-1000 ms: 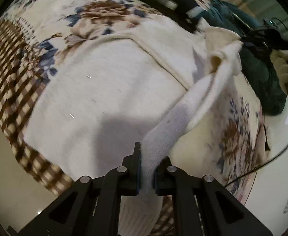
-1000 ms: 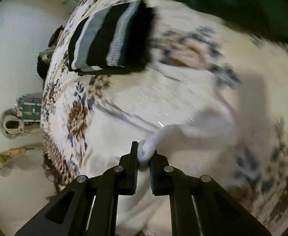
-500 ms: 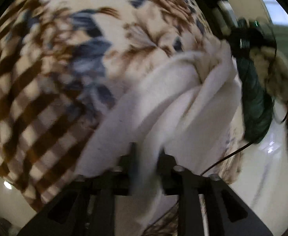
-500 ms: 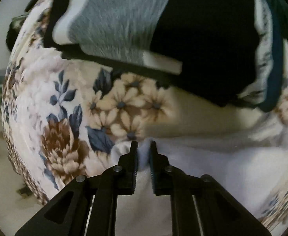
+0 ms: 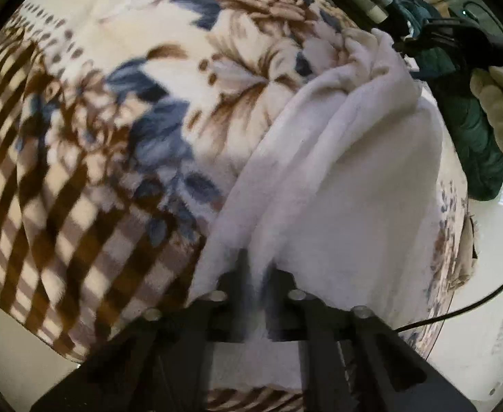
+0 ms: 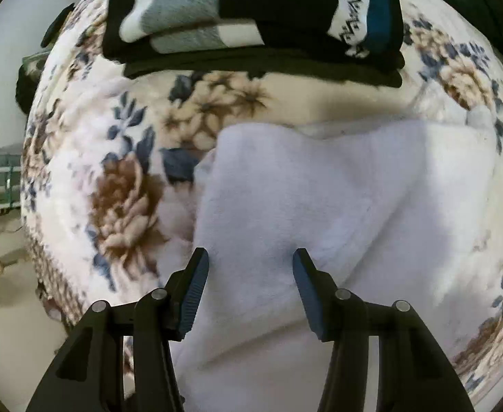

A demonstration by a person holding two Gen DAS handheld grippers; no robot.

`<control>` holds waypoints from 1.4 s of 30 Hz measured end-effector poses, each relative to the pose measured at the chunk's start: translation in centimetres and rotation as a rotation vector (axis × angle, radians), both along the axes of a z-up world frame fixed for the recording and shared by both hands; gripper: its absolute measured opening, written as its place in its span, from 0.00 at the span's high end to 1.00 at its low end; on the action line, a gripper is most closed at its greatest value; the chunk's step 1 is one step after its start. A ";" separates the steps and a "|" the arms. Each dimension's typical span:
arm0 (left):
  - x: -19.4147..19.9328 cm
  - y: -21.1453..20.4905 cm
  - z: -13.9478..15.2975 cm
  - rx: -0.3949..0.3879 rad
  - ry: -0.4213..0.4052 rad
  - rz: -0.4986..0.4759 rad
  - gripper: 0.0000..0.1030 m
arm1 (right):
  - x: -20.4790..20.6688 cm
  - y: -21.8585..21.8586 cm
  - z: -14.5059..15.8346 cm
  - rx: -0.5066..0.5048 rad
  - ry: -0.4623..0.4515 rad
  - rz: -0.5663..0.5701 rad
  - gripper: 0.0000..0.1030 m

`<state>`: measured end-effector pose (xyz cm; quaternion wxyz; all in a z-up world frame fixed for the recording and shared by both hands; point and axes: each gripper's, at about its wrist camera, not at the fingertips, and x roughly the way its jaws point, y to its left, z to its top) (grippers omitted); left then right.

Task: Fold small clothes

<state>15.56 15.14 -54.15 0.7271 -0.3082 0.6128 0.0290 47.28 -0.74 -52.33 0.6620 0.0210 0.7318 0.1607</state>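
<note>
A white fleece garment (image 5: 347, 185) lies folded on a floral blanket (image 5: 121, 110). My left gripper (image 5: 256, 274) is shut on the garment's near edge, with cloth bunched between the blurred fingers. In the right wrist view the same white garment (image 6: 337, 206) lies flat on the blanket (image 6: 124, 178). My right gripper (image 6: 249, 264) is open and empty just above the garment's near part, its blue-padded fingers spread wide. The right gripper and a gloved hand (image 5: 491, 103) show at the far right of the left wrist view.
A stack of folded dark striped clothes (image 6: 251, 17) lies on the blanket beyond the white garment. A dark green garment (image 5: 471, 127) lies at the blanket's far right edge. A black cable (image 5: 484, 295) hangs over pale floor. The blanket's checked border (image 5: 62, 240) marks its near edge.
Both grippers carried the white garment's edge across, folding it over itself. The right gripper has opened and let go. The left gripper still holds the cloth.
</note>
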 end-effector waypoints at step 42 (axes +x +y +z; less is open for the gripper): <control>32.8 2.5 -0.3 -0.055 -0.115 -0.088 0.89 | 0.8 -19.4 -4.6 0.137 -0.069 -0.451 0.73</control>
